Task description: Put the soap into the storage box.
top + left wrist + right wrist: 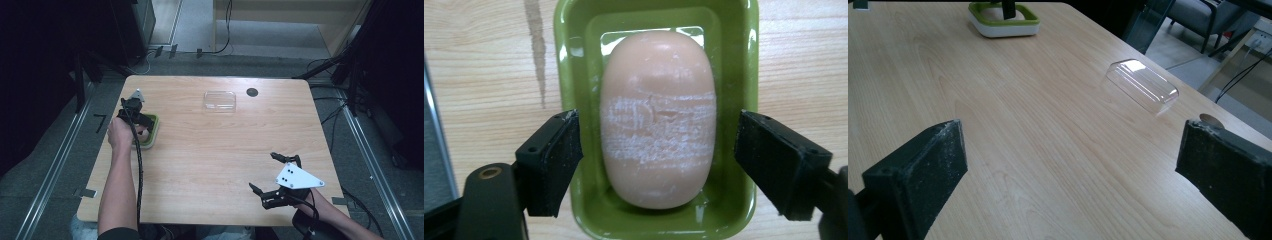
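Observation:
A peach-coloured bar of soap [658,120] with a scuffed white band lies in a green soap dish [734,65]. My left gripper [656,165] hangs straight above it, open, with one jaw on each side of the bar and neither touching it. In the high view the left gripper [141,123] is over the dish [152,131] at the table's left edge. My right gripper [261,173] is open near the front right of the table, holding nothing. A clear plastic lid [219,100] lies at the back middle; the same lid [1143,86] and dish [1003,21] appear in the right gripper view.
The wooden table [210,150] has a small dark round hole [252,92] at the back right of the lid. Cables and dark stands surround the table on the floor. A chair [1198,20] stands beyond the far edge in the right gripper view.

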Tool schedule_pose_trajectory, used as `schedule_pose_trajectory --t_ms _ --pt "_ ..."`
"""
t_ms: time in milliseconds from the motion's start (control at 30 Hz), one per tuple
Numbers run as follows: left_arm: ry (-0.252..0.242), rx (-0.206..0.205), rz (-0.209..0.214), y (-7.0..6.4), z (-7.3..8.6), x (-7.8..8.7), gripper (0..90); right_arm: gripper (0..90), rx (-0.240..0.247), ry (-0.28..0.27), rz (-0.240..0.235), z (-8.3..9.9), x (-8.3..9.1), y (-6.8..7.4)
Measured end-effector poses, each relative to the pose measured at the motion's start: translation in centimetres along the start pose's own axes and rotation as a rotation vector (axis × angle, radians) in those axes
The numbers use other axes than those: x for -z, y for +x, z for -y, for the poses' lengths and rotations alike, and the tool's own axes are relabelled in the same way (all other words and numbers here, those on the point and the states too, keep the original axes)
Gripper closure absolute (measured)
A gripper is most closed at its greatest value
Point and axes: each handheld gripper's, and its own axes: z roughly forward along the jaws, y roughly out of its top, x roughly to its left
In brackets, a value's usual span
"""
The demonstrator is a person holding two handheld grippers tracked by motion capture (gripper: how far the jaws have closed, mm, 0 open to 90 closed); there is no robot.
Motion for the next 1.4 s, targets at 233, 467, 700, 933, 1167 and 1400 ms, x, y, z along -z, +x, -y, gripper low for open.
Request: schedule_pose_trajectory --t_ms 233,467,700,933,1167,1400 --pt "-0.012 -0.001 0.0 -0.1 0.3 0.8 13.0 0.0 -0.002 0.001 0.0 0.0 0.0 0.0" --pt "0.005 -0.024 0.022 -0.6 0.7 1.8 8.0 0.0 -0.006 -0.001 -0.003 0.0 -0.2 -0.2" --pt "0.009 -0.046 0.036 -1.0 1.7 2.6 5.9 0.0 -0.012 0.007 -0.005 0.1 -0.3 -0.3" --pt "0.006 -0.068 0.039 -1.1 3.1 3.2 4.5 0.0 -0.012 0.006 0.001 0.3 -0.1 -0.4" --pt "-0.008 -0.097 0.041 -1.8 4.3 3.8 4.4 0.0 -0.021 0.003 0.012 0.5 0.5 -0.4" --pt "0.0 -0.111 0.043 -2.3 5.9 3.9 4.3 0.0 -0.025 0.0 0.019 0.6 0.8 -0.4"
